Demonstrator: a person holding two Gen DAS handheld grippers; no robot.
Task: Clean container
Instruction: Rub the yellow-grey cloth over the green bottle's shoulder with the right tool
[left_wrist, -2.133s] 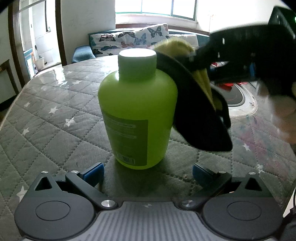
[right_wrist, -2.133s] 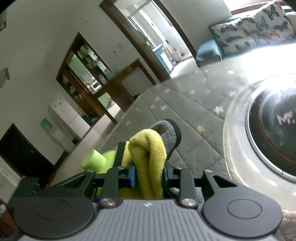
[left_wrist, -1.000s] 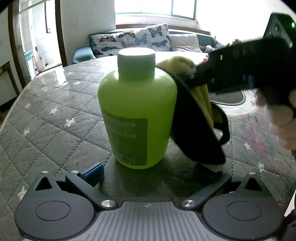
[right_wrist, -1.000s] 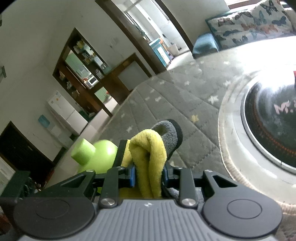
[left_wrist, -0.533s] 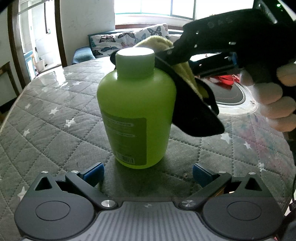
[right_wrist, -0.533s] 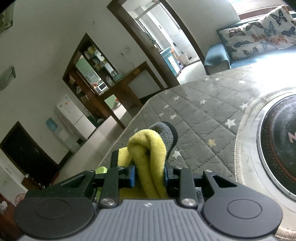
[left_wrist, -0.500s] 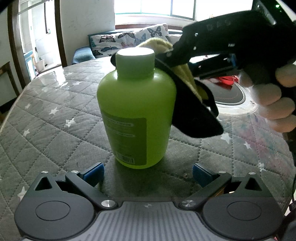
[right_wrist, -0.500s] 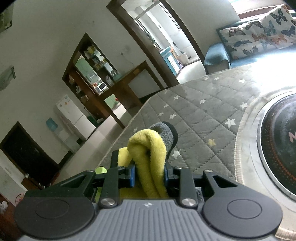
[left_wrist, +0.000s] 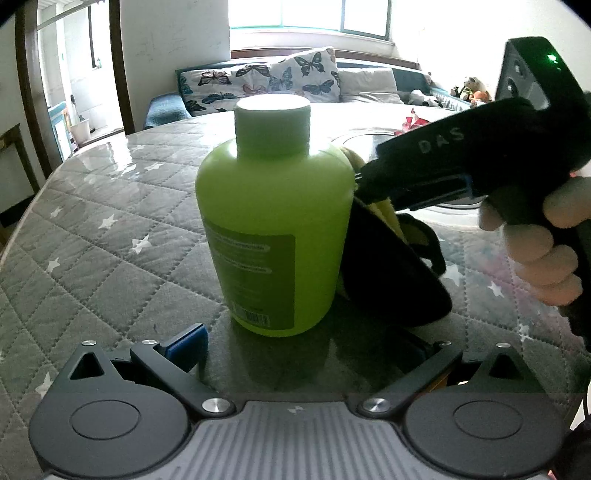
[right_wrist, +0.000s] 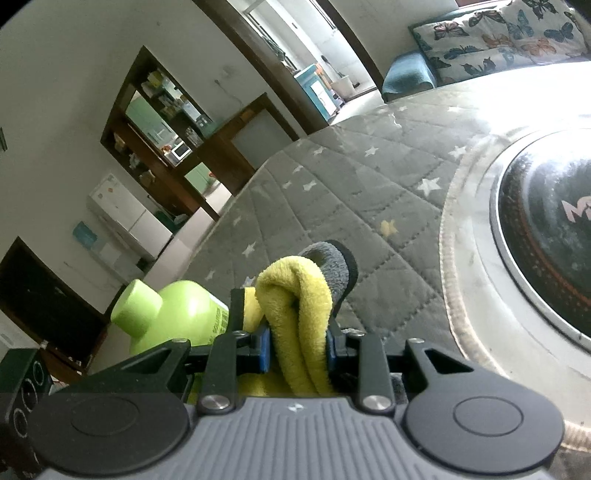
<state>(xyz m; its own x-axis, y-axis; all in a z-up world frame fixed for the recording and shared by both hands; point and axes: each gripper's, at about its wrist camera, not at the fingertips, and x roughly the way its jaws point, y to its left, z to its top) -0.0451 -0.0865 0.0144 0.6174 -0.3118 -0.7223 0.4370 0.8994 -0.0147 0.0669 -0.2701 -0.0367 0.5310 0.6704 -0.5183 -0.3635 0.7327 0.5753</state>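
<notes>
Grey quilted cloth with white stars covers the surface (left_wrist: 96, 236), and a sofa with butterfly cushions (left_wrist: 273, 79) sits beyond its far edge. Near the front edge stands the lime-green bottle (left_wrist: 273, 236), upright and capped. The left gripper (left_wrist: 303, 345) has its fingers spread wide before the bottle, clear of it. The right gripper (right_wrist: 297, 341) clamps a yellow-and-grey cloth (right_wrist: 301, 314) against the bottle's right side.
</notes>
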